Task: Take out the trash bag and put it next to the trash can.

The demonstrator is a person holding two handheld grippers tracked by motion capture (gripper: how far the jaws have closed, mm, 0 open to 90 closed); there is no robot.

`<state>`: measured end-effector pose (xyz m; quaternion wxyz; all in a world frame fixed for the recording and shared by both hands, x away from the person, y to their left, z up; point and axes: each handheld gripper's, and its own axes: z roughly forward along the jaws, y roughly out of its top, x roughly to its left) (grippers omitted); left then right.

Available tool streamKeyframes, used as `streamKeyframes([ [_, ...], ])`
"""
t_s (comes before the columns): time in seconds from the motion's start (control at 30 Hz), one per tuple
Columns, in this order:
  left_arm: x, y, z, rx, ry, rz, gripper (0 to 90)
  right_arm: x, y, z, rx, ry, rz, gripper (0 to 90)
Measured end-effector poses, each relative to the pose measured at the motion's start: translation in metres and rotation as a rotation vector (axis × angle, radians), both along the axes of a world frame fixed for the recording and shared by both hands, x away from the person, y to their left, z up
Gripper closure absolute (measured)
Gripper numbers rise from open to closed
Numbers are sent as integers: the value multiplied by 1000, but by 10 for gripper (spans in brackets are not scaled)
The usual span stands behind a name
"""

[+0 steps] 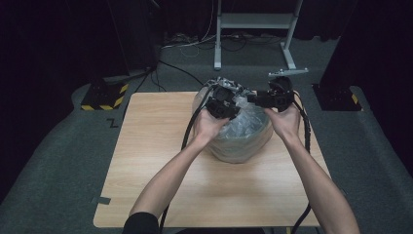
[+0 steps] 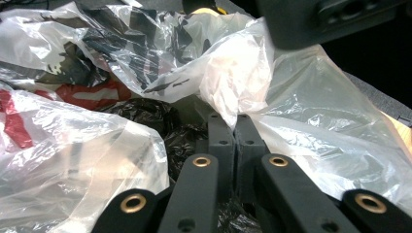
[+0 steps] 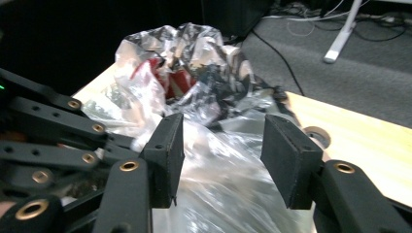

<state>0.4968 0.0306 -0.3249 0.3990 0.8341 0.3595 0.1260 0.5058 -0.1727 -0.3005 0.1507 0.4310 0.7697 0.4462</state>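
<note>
A clear plastic bag (image 1: 246,134), bulging and round, stands at the far middle of the wooden table. Crumpled plastic with red and black print (image 2: 97,92) fills its open top. My left gripper (image 1: 221,106) reaches into the top from the near left. In the left gripper view its jaws (image 2: 235,124) are pressed together on a white fold of the bag (image 2: 233,82). My right gripper (image 1: 253,97) hovers at the bag's far right rim. Its jaws (image 3: 221,145) stand apart over the clear film (image 3: 223,189), with nothing pinched between them.
The bag sits near the table's (image 1: 160,185) far edge. A small round grey object (image 3: 317,136) lies on the wood beside the bag. Beyond the table are a white stand's legs (image 1: 253,29), floor cables (image 1: 180,68) and a yellow-and-black striped base (image 1: 104,95).
</note>
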Motion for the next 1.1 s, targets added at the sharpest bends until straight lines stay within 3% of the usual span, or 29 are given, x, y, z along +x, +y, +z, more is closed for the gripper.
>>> streamKeyframes([
  [0.07, -1, 2, 2, -4, -4, -1, 886, -3, -6, 0, 13, -32, -15, 493],
  [0.3, -1, 8, 8, -14, -11, -11, 890, -12, -27, -7, 27, -45, -55, 473],
  [0.9, -4, 15, 24, -32, -29, -17, 894, -40, -71, -49, 92, -98, -152, 477],
  [1.1, -4, 21, 27, -39, -37, -8, 895, -46, -84, -65, 127, -89, -182, 477],
])
